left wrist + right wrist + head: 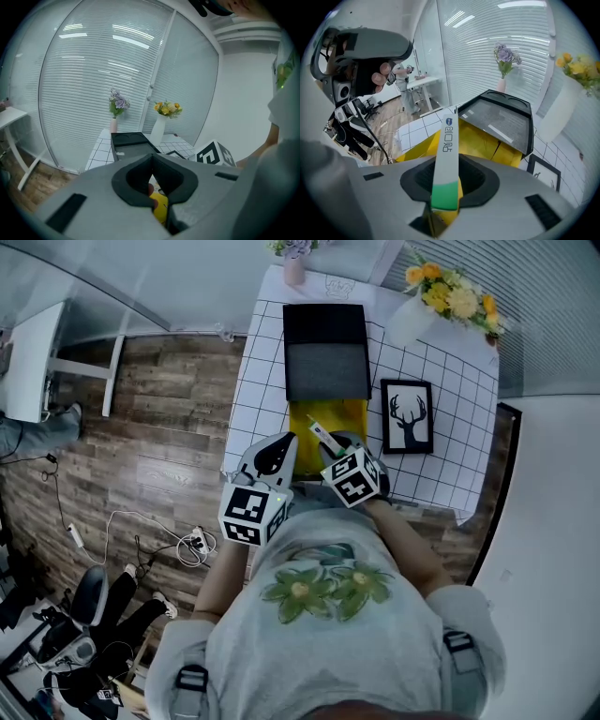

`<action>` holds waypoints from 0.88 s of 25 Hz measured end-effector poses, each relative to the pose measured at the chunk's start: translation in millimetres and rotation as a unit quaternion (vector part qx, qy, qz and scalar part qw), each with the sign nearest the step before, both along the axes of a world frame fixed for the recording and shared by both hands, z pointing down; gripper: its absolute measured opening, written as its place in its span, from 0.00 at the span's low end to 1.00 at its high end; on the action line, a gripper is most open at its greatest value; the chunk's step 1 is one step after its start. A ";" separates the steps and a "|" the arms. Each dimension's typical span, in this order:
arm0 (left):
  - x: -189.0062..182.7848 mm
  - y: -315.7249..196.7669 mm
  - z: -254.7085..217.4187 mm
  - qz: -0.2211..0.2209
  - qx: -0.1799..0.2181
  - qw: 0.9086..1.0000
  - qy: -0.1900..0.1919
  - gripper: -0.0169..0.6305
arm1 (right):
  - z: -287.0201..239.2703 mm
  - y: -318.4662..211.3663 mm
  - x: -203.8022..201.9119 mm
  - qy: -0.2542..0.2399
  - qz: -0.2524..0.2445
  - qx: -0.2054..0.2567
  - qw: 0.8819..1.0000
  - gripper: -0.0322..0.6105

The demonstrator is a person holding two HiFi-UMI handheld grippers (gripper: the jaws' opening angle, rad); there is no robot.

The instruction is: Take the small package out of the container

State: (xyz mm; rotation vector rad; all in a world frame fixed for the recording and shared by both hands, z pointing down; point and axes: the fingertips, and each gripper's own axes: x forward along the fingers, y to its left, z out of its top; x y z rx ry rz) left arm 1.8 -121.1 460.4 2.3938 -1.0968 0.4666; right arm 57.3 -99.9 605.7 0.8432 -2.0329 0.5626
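Note:
The small package is a long white strip with a green end and blue print. My right gripper is shut on its green end, and it sticks out forward above the open yellow container. In the right gripper view the yellow container lies just below and beyond the package. My left gripper sits at the container's left edge. Its jaws are closed, with a piece of yellow container pinched between them.
A black case lies open behind the yellow container on the grid-patterned tablecloth. To the right stands a framed deer picture. At the back are a white vase of yellow flowers and a small pink vase. Cables lie on the wooden floor at left.

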 end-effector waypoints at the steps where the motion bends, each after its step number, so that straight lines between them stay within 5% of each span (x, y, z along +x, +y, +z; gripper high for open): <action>1: 0.1 0.9 -1.3 0.003 0.001 1.000 0.000 0.04 | -1.9 0.6 0.2 -0.001 0.003 0.002 1.000 0.19; 22: -0.1 39.5 -20.8 0.065 0.020 0.998 0.007 0.04 | -55.8 24.7 0.7 -0.008 0.069 0.061 0.996 0.19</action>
